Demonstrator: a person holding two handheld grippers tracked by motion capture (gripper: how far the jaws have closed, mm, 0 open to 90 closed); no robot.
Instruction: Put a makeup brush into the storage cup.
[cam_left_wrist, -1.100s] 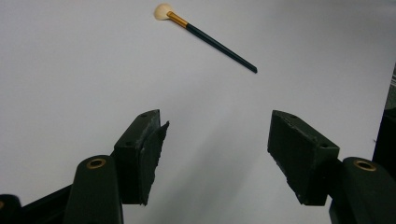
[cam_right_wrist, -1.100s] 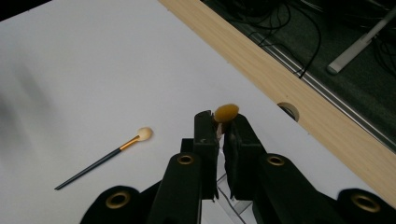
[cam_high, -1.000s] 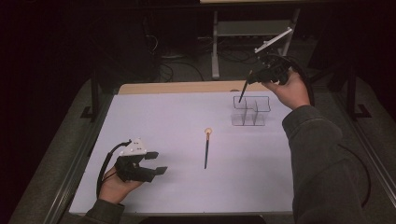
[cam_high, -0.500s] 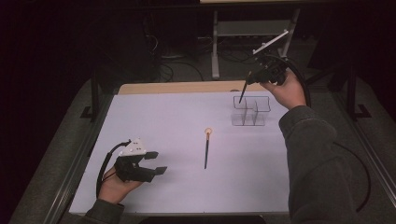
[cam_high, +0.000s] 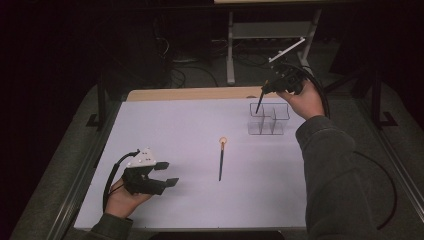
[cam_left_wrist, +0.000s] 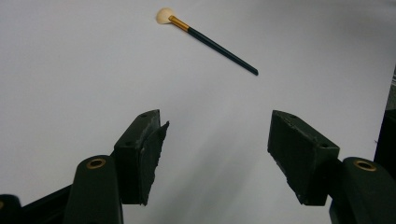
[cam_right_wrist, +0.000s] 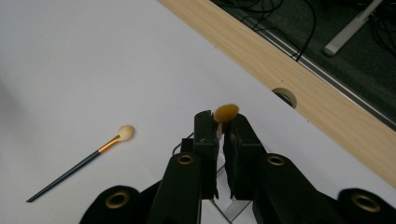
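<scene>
Above the organizer (cam_high: 269, 120), right tongs (cam_high: 265, 90) (clamping brush (cam_high: 259, 104)) unmoved.

Table (cam_high: 165, 120) layout: clear organizer (cam_high: 269, 119) sits far right, near the back edge. Loose brush (cam_high: 221, 160) lies mid-table, well left of and in front of the organizer — head toward the back, handle toward the person. Right gripper (cam_high: 266, 90) is above the organizer's back-left corner, clamped on a second brush (cam_high: 259, 104) — handle slanting down into the back-left compartment. Left gripper (cam_high: 166, 174) sits front left, well left of the loose brush, jaws apart with nothing between them.
</scene>
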